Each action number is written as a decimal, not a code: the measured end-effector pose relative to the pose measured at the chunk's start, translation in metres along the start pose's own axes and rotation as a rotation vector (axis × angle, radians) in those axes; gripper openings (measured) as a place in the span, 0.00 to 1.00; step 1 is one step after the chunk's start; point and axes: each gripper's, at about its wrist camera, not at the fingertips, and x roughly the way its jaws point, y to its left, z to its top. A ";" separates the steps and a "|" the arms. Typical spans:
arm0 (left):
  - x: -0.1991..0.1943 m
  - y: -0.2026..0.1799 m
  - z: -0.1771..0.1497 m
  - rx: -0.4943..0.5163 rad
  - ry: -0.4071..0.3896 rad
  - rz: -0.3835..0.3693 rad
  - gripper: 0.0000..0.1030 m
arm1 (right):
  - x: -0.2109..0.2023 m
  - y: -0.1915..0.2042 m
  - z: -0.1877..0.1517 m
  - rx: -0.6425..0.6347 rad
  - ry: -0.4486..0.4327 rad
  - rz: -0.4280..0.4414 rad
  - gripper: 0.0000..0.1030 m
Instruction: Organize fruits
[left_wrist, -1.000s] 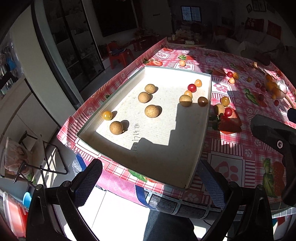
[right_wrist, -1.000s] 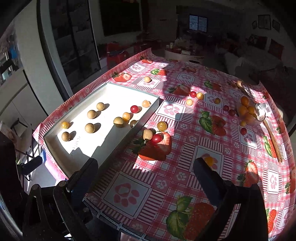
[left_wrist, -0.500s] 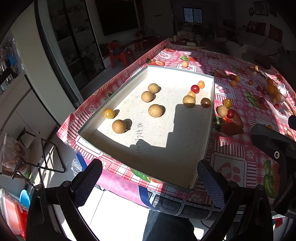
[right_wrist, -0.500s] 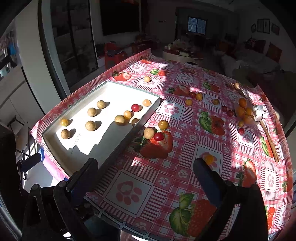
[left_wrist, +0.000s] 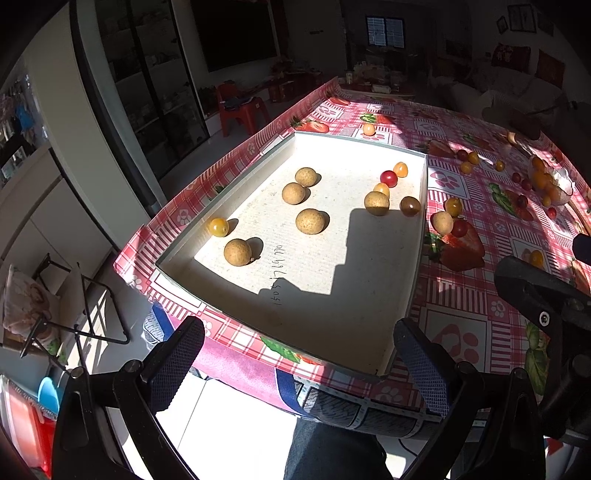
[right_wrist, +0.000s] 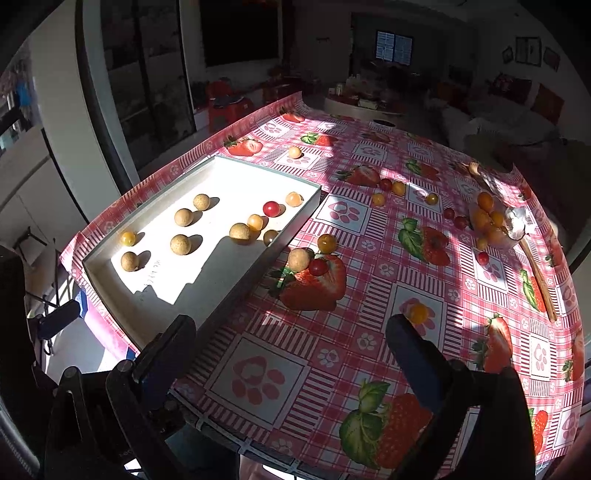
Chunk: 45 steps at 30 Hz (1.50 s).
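Observation:
A shallow white tray (left_wrist: 419, 243) (right_wrist: 295, 225) lies on the left of the table. It holds several tan longans (left_wrist: 310, 220) (right_wrist: 180, 244), yellow tomatoes (left_wrist: 218, 226) and a red cherry tomato (left_wrist: 388, 178) (right_wrist: 270, 208). Just right of the tray lie a longan (right_wrist: 298, 259), a red tomato (right_wrist: 318, 266) and a yellow tomato (right_wrist: 327, 242). More small fruits are scattered further right. My left gripper (left_wrist: 295, 363) is open and empty at the tray's near edge. My right gripper (right_wrist: 291, 354) is open and empty over the near tablecloth; a yellow tomato (right_wrist: 418, 313) lies by its right finger.
A clear bag (right_wrist: 495, 221) of orange fruits lies at the far right, with a wooden stick (right_wrist: 541, 277) beside it. The red checked tablecloth (right_wrist: 369, 332) bears printed strawberries. Red chairs (left_wrist: 242, 110) stand beyond the table. The near table edge is just below both grippers.
Both grippers have drawn back and risen slightly, so the tray and fruits sit a little further away in view. Nothing was taken hold of. The fruits have not moved.

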 end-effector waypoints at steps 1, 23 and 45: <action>0.000 0.000 0.000 0.000 -0.001 -0.001 1.00 | 0.000 0.000 0.000 -0.001 0.000 -0.001 1.00; -0.002 -0.002 0.000 0.012 0.002 0.003 1.00 | 0.000 0.000 -0.003 -0.002 0.008 0.009 1.00; 0.000 -0.003 -0.001 0.007 -0.002 -0.012 1.00 | 0.002 0.001 -0.007 -0.001 0.016 0.011 1.00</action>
